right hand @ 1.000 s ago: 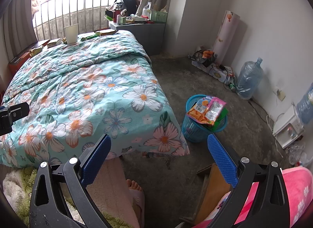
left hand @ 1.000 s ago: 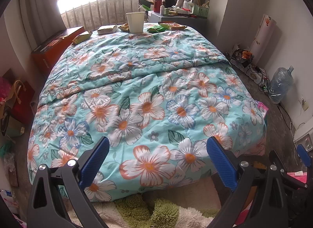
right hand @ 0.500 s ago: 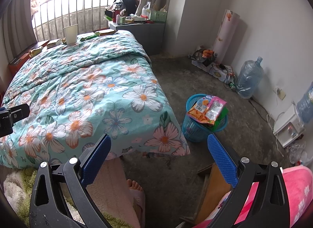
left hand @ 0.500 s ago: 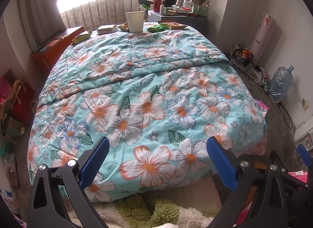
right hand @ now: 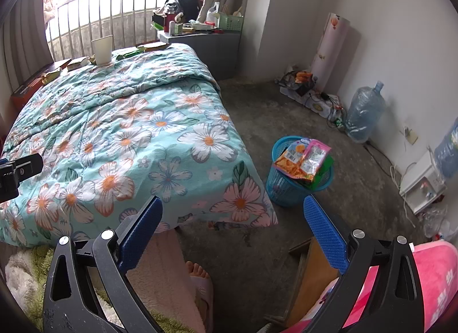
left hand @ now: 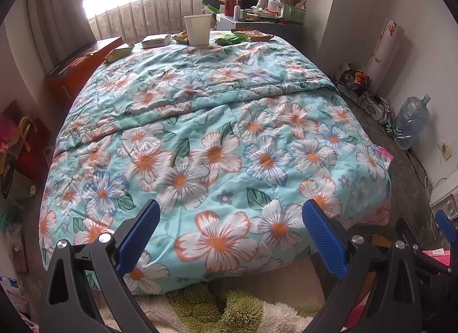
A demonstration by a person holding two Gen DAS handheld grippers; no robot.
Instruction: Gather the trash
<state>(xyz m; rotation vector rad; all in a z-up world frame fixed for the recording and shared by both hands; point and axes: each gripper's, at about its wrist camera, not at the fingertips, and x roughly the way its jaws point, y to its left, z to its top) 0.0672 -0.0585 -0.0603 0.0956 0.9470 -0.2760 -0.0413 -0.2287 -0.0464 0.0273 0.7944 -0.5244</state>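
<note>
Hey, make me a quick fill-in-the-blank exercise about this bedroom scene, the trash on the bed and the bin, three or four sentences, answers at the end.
1. The white paper cup stands ____ on the far end of the bed.
2. The blue basket on the floor already holds snack ____.
3. Both the left gripper and the right gripper are ____ and hold nothing.

Missing words: upright; wrappers; open

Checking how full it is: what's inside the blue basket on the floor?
The blue basket holds snack wrappers piled above its rim; anything beneath them is hidden.
</note>
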